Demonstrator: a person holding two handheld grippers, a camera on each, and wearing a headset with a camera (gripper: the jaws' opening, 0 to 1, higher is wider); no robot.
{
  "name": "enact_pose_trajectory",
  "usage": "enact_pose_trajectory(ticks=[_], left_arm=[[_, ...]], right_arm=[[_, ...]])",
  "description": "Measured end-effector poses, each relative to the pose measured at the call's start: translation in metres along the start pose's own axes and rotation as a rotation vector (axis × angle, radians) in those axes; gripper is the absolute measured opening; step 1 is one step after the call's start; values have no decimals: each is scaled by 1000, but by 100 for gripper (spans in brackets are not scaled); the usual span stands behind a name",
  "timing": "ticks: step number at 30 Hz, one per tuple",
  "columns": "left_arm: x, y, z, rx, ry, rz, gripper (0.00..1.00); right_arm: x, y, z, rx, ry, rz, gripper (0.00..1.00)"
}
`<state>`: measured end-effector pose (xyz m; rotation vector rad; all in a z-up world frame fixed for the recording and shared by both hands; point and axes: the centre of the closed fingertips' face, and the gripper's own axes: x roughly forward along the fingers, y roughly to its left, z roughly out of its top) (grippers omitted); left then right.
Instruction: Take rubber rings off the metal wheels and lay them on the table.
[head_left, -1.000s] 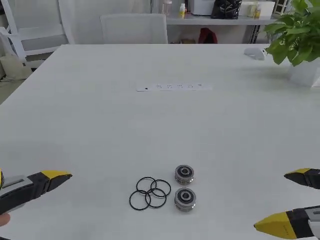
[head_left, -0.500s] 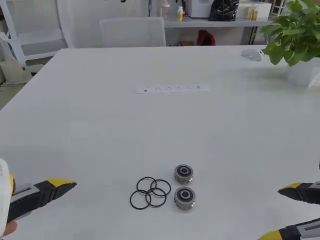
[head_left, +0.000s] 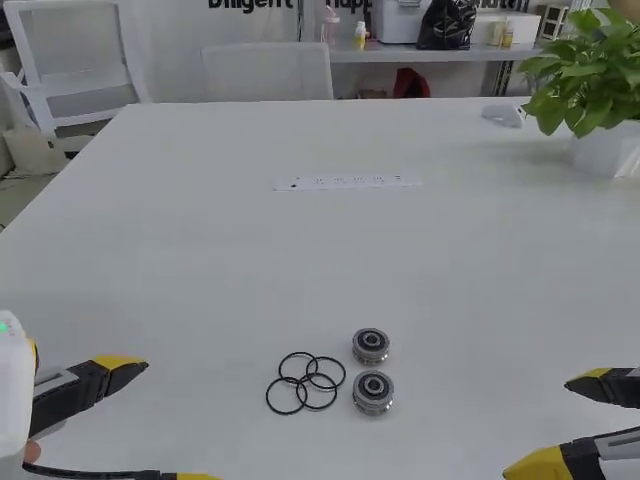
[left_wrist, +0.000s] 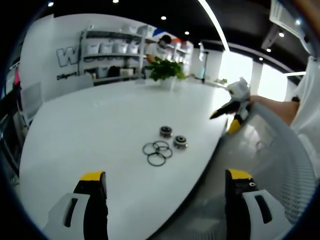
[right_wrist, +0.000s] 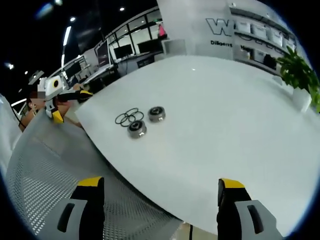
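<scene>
**Wheels**: two, metal, laid flat on the table near its front edge, one just at 12 o'clock of the other.

**Rings**: four, black and thin, overlapped in a cluster just at 9 o'clock of the wheels. Whether any ring is seated in a wheel groove cannot be told.

**Handling:** rings are judged light, soft and stretchy, best pinched at the outer rim. Wheels are judged heavy, stiff and apt to slide, so they are best braced.

**Left gripper**: jaws spread, nothing held.

**Right gripper**: jaws spread, nothing held.
</scene>
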<state>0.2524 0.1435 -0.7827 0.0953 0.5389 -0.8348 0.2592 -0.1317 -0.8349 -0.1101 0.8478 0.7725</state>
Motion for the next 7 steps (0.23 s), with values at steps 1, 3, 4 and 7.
enact_pose_trajectory(ticks=[1,3,4,7], left_arm=[[-1,2,1,-1,-6,9,100],[-3,5,1,-21,-13,26,100],[-3,6,1,-28,-14,30,100],[-4,8,-2,-43,-7,38,100]], right_arm=[[0,-1,1,9,-11,-3,94],[-1,-1,2,21,-23,-4,93],[-1,-1,2,27,-24,-5,93],[-1,-2,3,35,-31,-14,93]])
